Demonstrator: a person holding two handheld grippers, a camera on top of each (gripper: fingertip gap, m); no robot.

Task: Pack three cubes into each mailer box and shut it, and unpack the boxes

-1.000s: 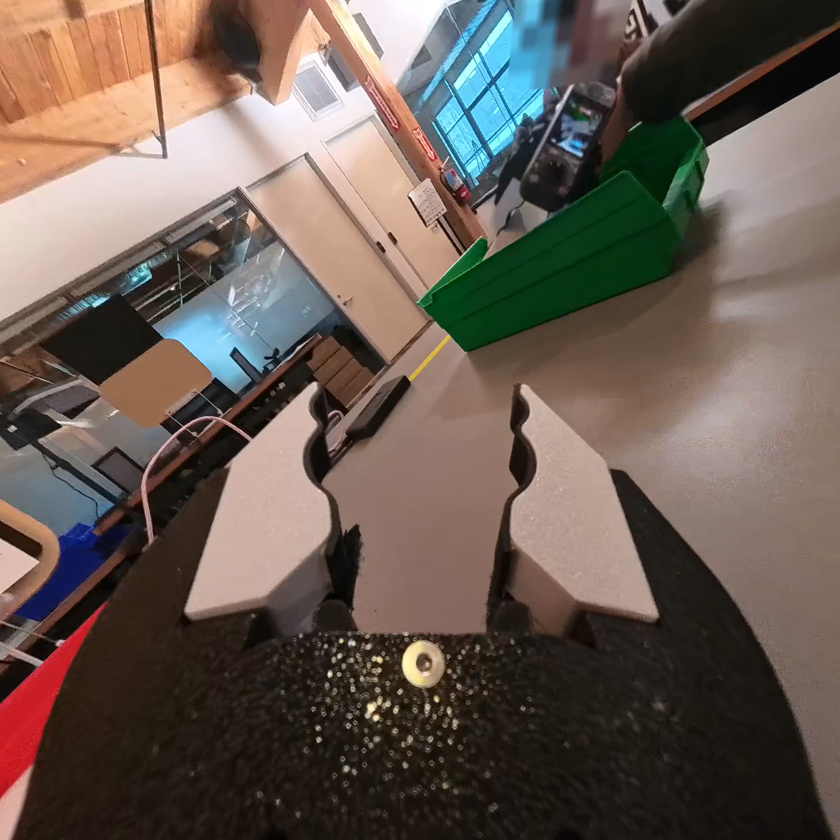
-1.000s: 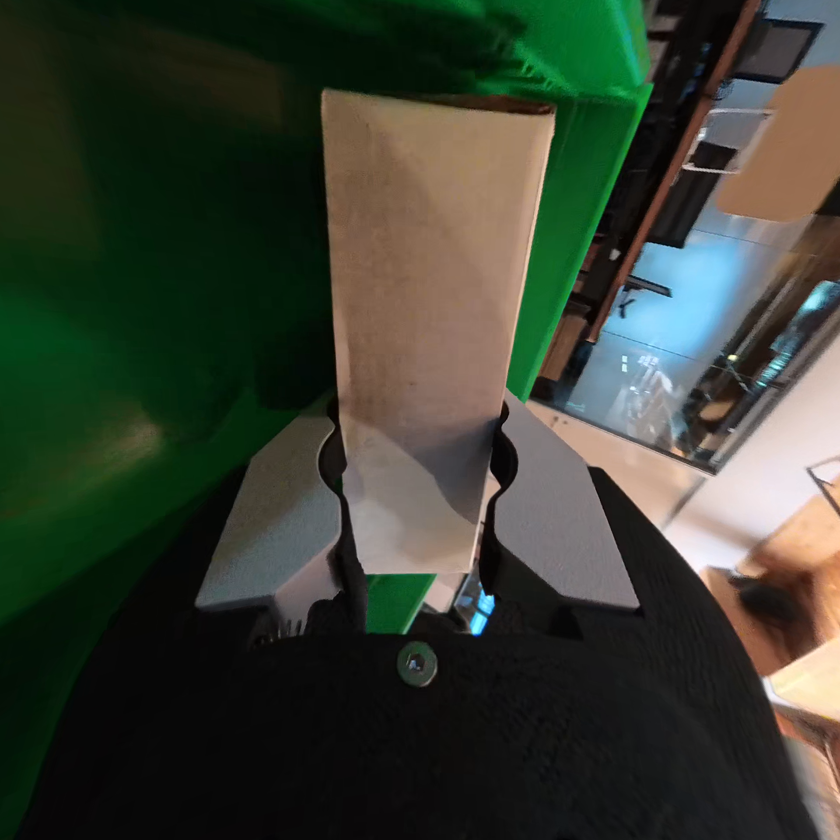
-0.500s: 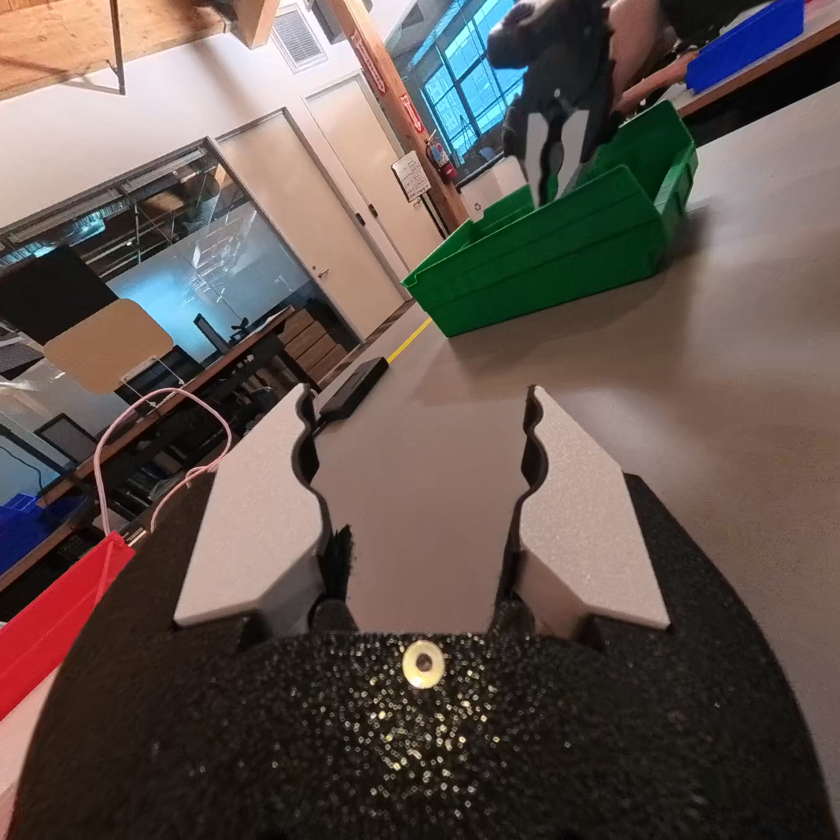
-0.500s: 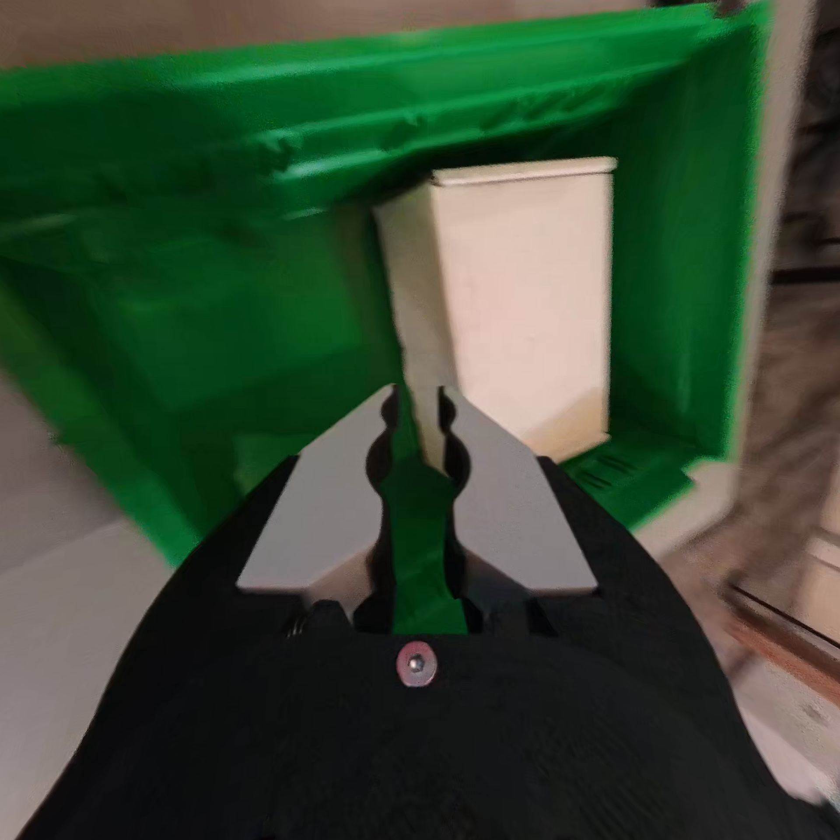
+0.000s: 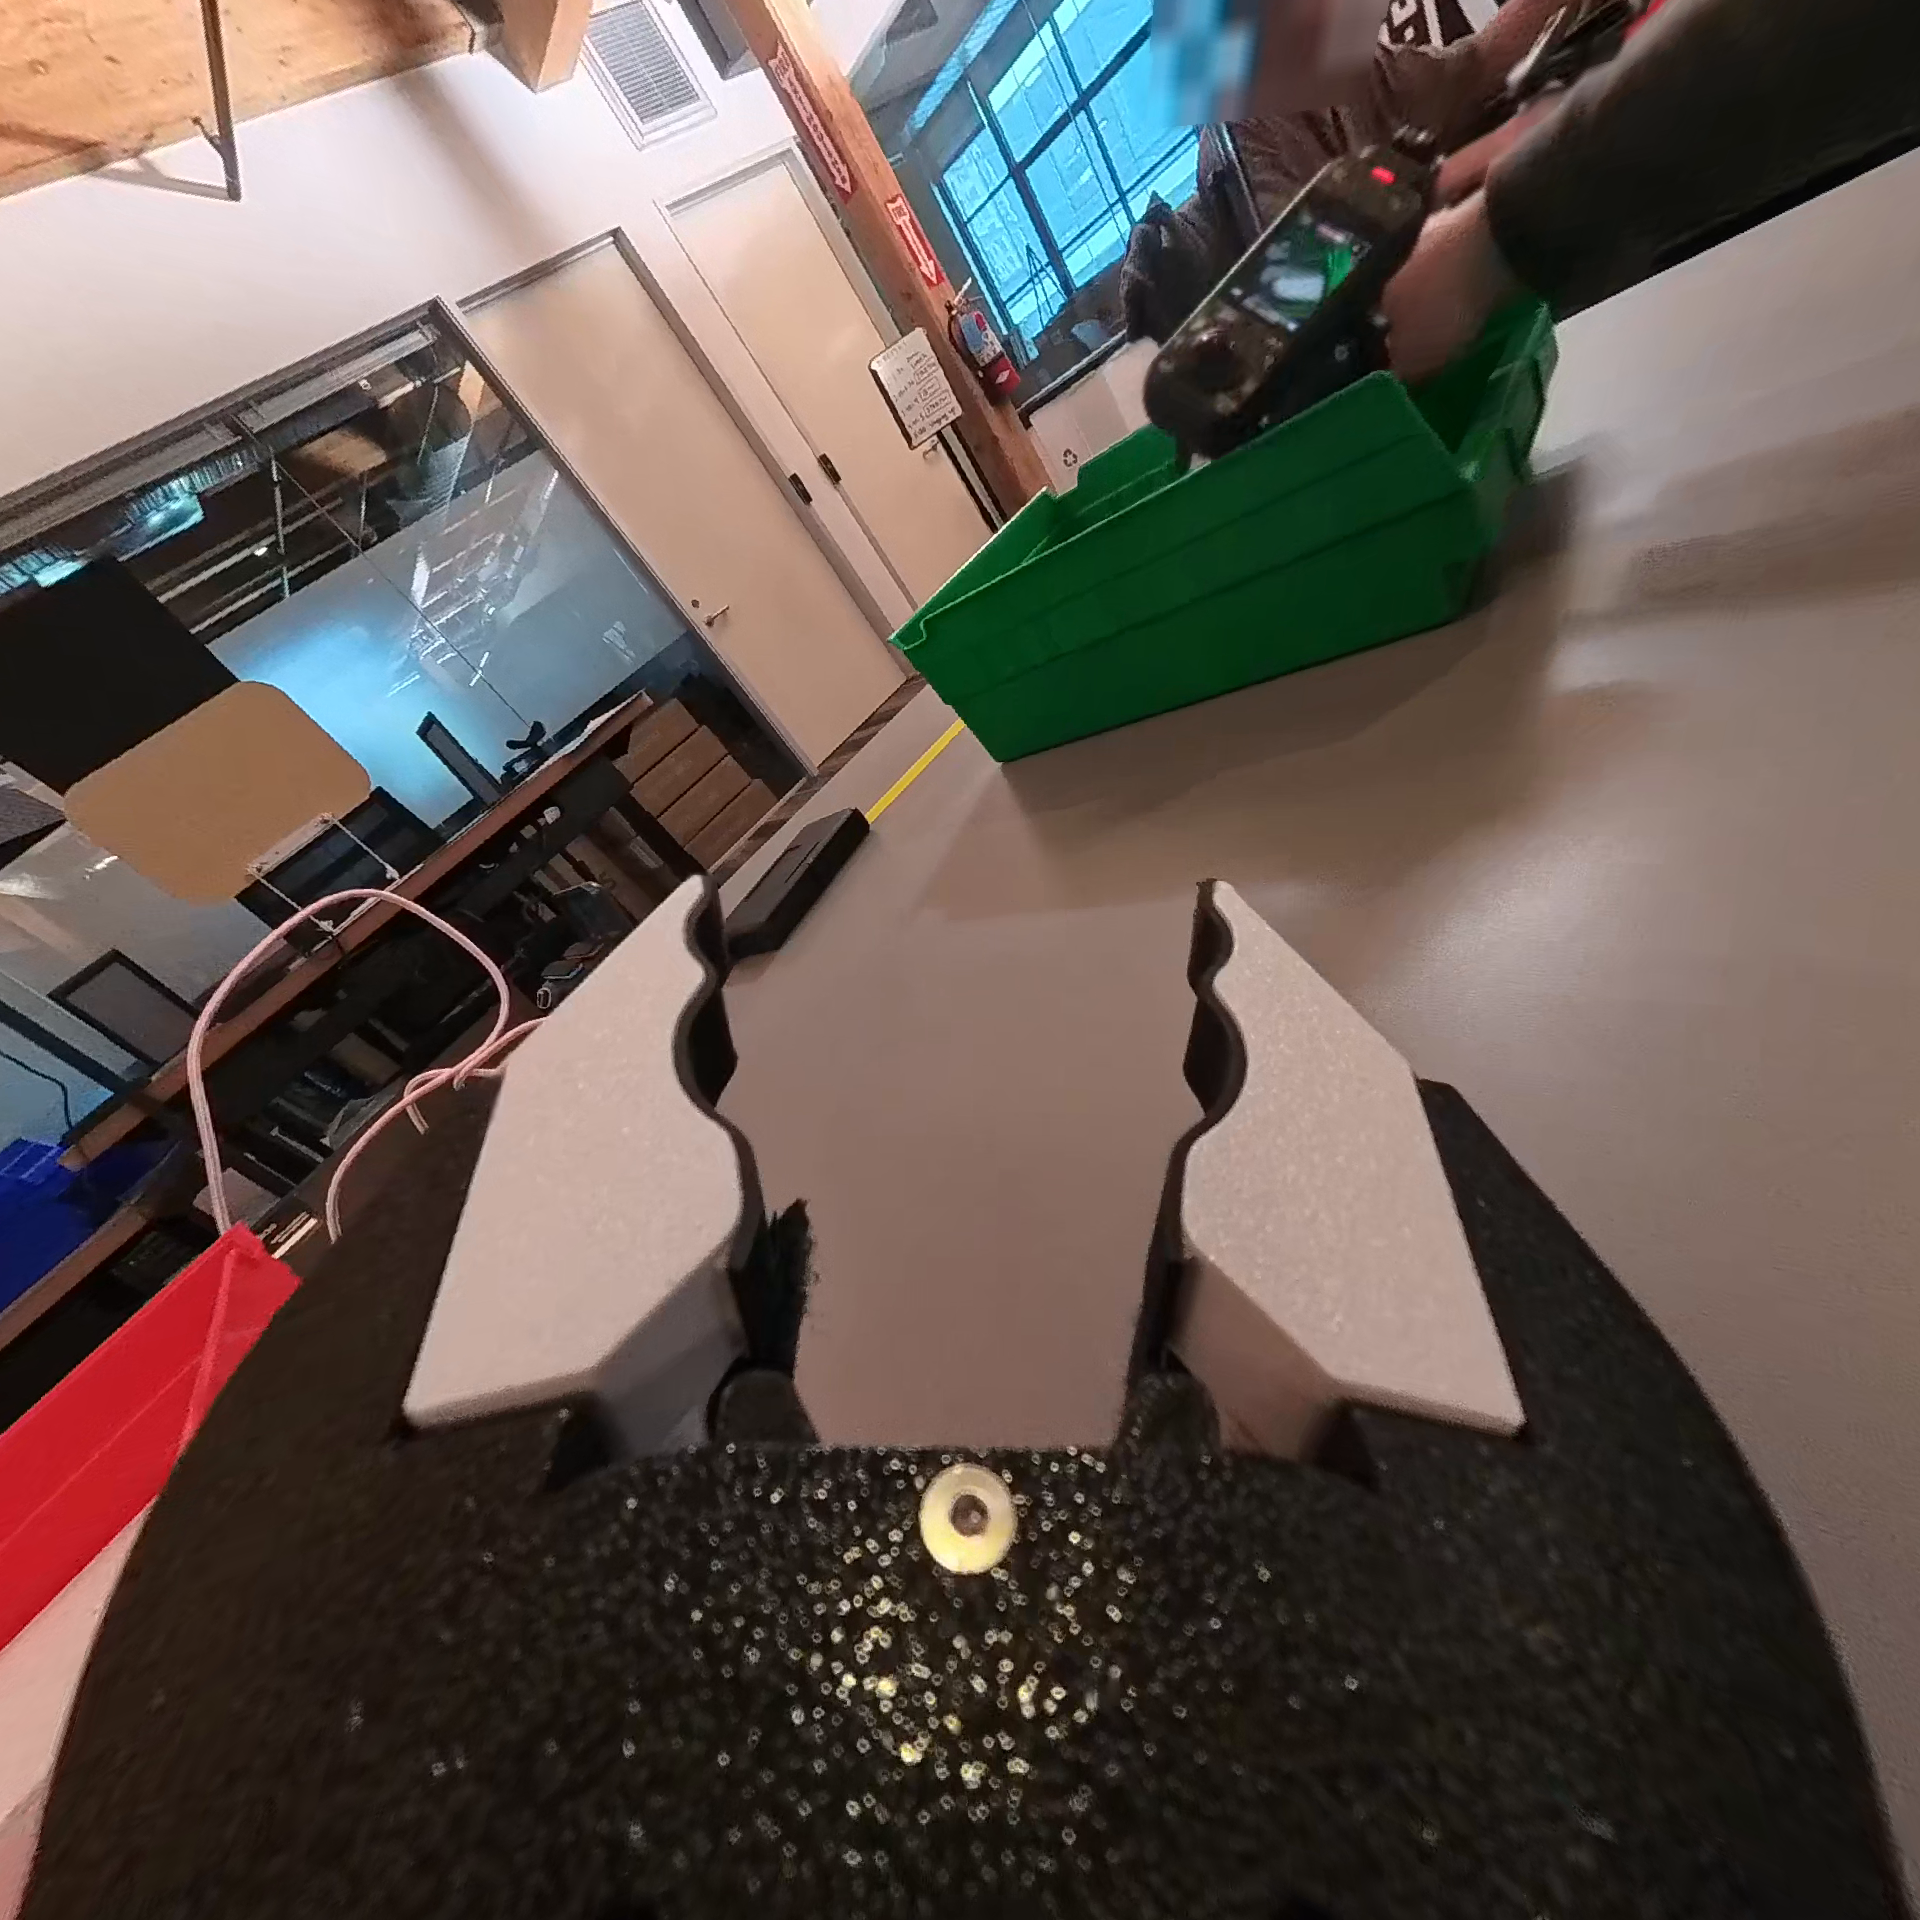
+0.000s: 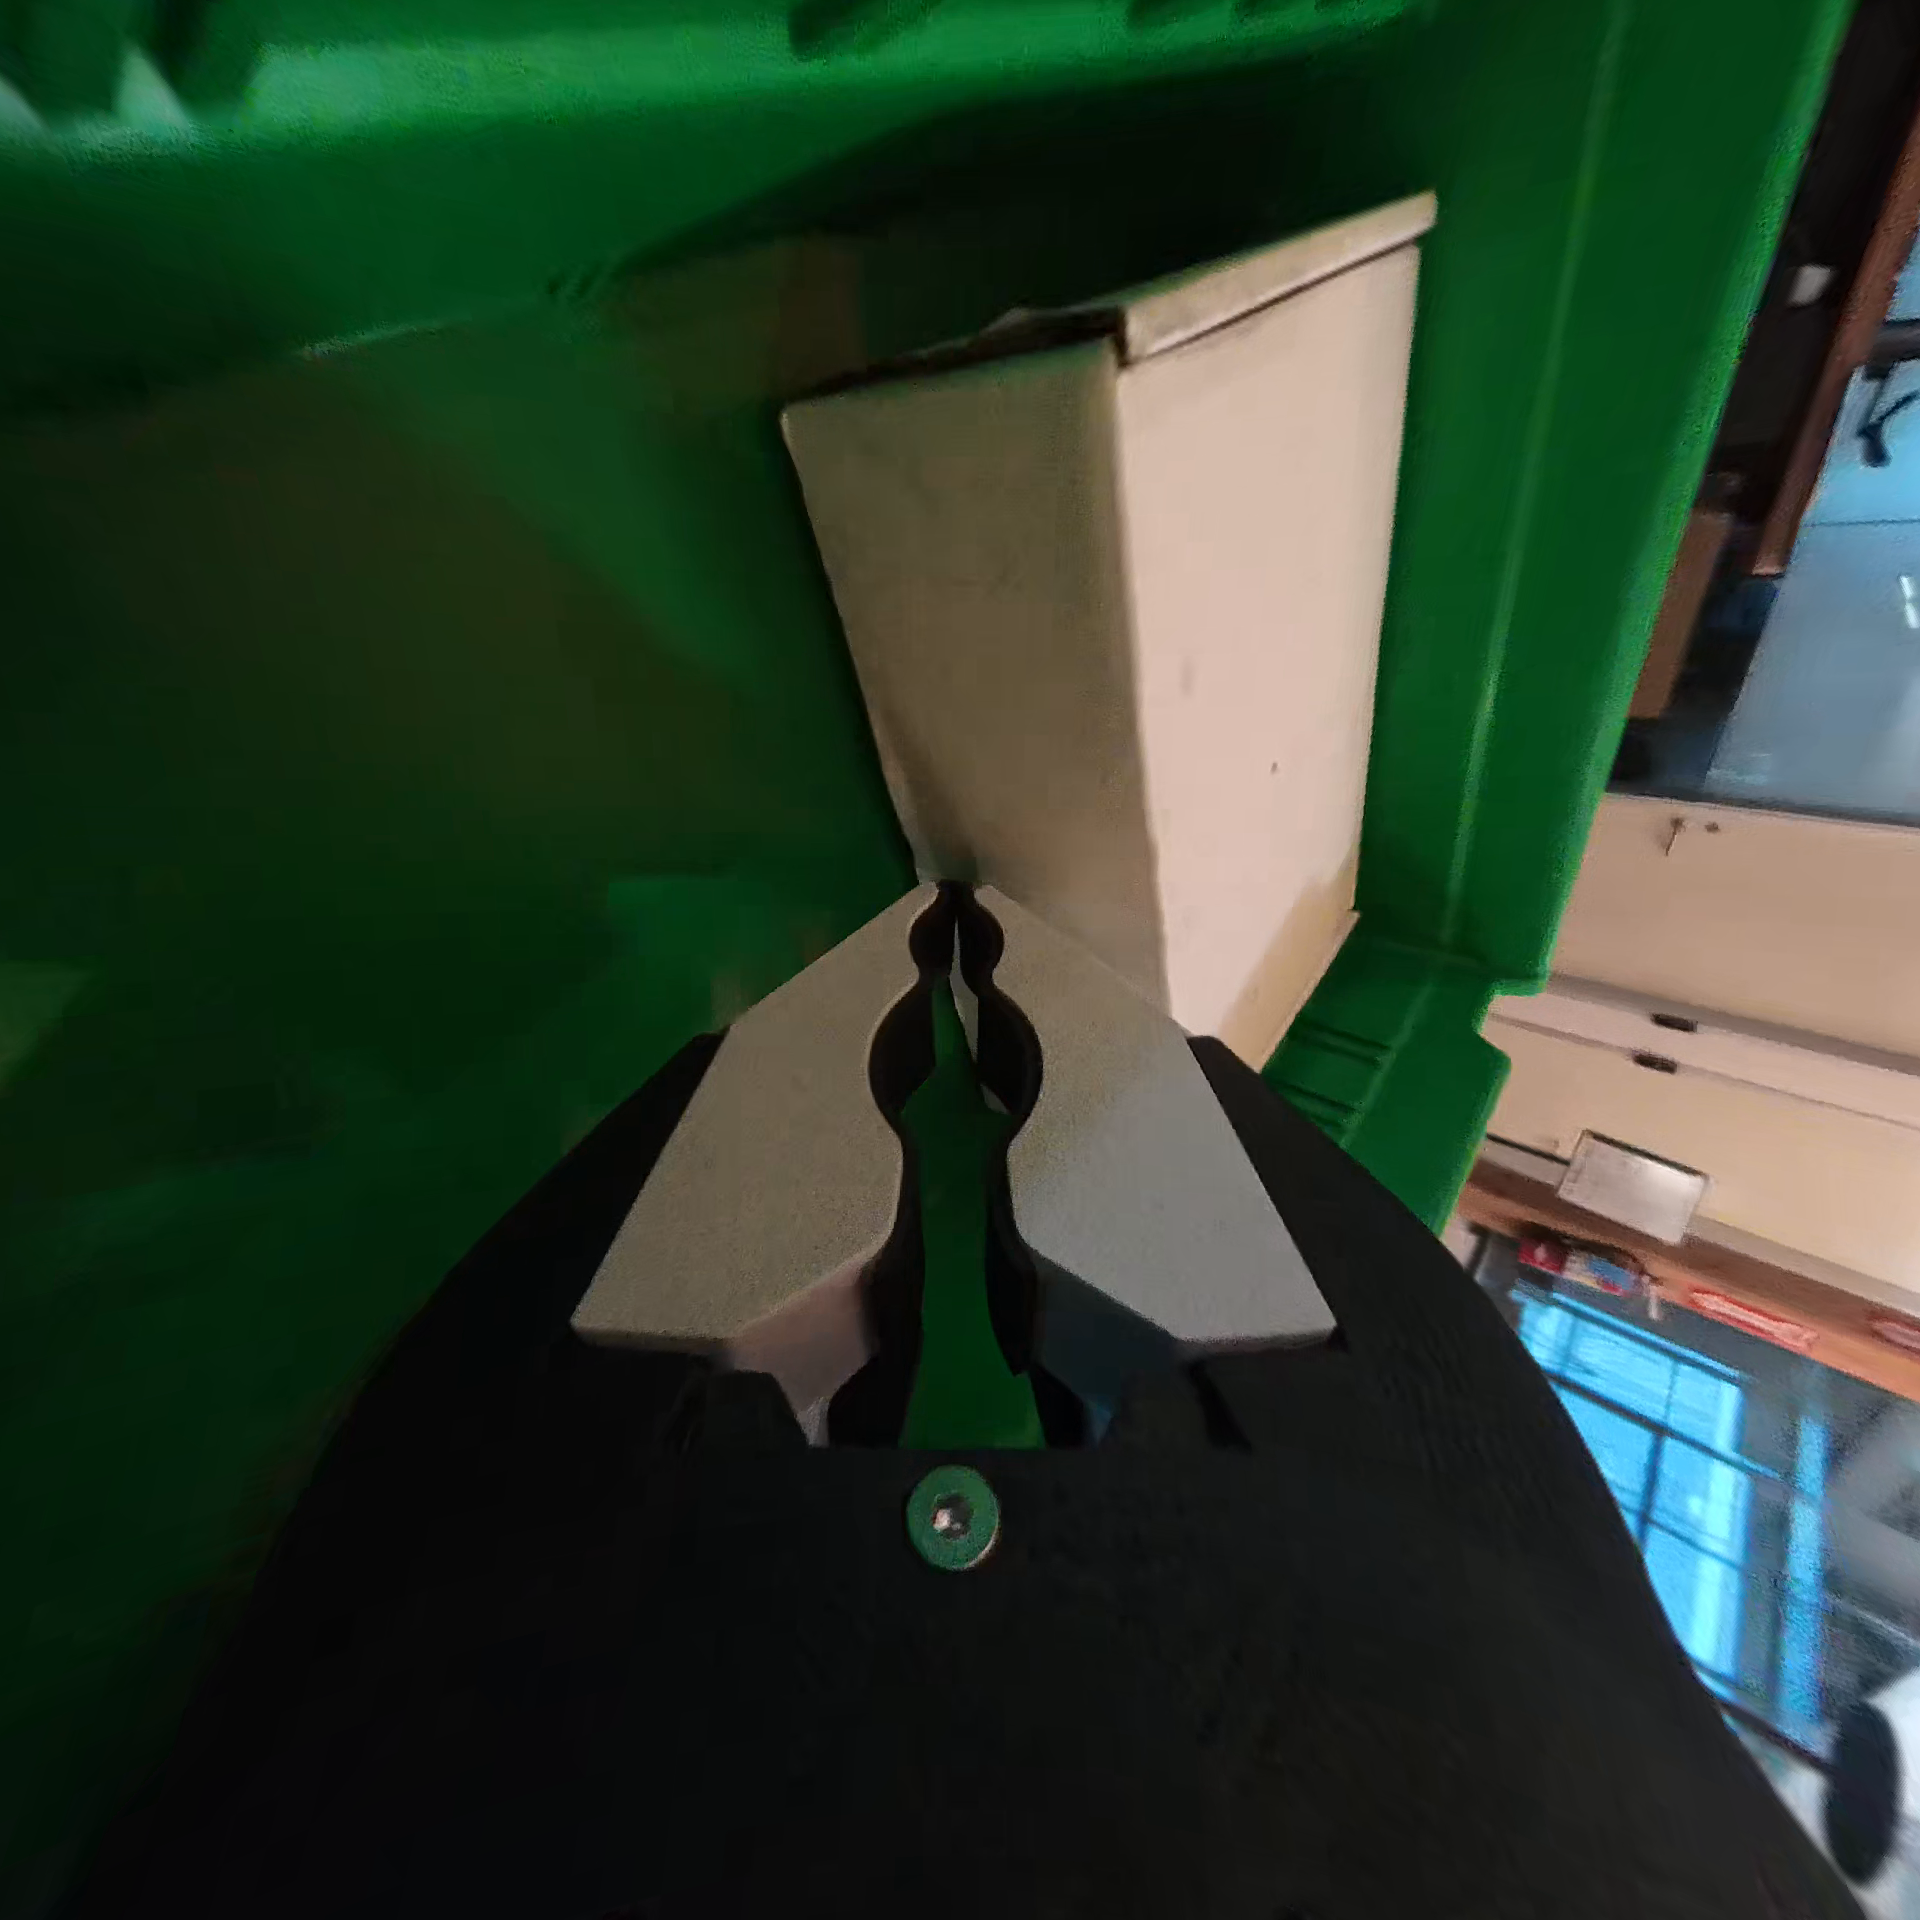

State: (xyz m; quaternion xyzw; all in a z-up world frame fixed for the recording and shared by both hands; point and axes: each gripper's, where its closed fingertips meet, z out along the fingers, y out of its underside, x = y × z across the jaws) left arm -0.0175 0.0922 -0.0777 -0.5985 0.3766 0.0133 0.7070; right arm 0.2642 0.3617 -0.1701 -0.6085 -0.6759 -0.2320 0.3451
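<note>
Left gripper [image 5: 954, 904] sits low over the grey table [image 5: 1558, 987], its two grey fingers [image 5: 623, 1122] spread wide with only bare tabletop showing between them, nothing gripped. From my left wrist view, a green bin [image 5: 1226, 592] stands on the table at about 1 o'clock, well apart from my fingertips; a flat black block [image 5: 795, 878] lies just past the left fingertip at 11 o'clock, near the table edge. A red bin corner [image 5: 125, 1392] shows at 8 o'clock, with a loop of pinkish cord [image 5: 343, 966] above it. The right gripper [image 5: 1278, 312], held by a hand [image 5: 1444, 301], dips into the bin from its far side at 1 o'clock. In the right wrist view, right gripper [image 6: 951, 891] has its tips closed together, green bin floor visible through the gaps behind them. The tips touch the lower near edge of a white mailer box [image 6: 1122, 623], which stands upright at 12 to 1 o'clock against the bin's right wall [image 6: 1538, 520]. I cannot tell whether the tips pinch a thin edge of cardboard or merely rest against it.
</note>
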